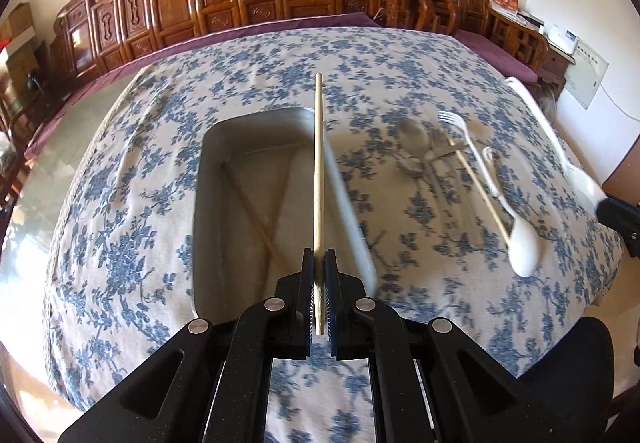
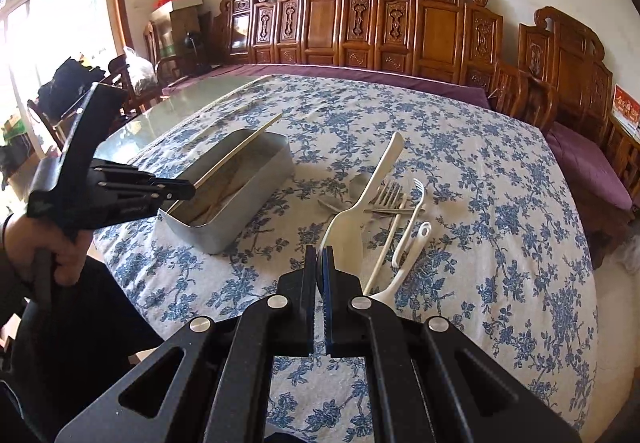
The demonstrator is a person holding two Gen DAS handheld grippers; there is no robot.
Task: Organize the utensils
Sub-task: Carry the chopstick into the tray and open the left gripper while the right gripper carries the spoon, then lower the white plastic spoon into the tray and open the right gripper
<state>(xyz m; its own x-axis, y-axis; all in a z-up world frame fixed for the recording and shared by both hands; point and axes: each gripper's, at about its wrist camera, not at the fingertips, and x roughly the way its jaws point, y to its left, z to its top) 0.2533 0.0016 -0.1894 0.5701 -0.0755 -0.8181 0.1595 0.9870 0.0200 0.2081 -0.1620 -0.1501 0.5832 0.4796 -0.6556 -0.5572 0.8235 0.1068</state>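
My left gripper (image 1: 319,263) is shut on a wooden chopstick (image 1: 319,163) and holds it over the right rim of the metal tray (image 1: 208,171), which holds two chopsticks (image 1: 256,215). In the right wrist view the left gripper (image 2: 188,189) holds that chopstick (image 2: 240,151) above the tray (image 2: 244,203). My right gripper (image 2: 319,263) is shut on a white plastic spoon (image 2: 372,187), lifted above the table; the spoon also shows in the left wrist view (image 1: 560,147). On the cloth lie metal spoons (image 1: 414,147), metal forks (image 2: 386,195), a white fork (image 2: 412,219), a white spoon (image 1: 520,235) and a chopstick (image 2: 386,243).
The table has a blue floral cloth (image 2: 480,171) and a bare glass part at the left (image 2: 192,95). Carved wooden chairs (image 2: 400,31) and a purple bench (image 2: 580,163) line the far side and right. My hand and dark sleeve are at lower left (image 2: 60,251).
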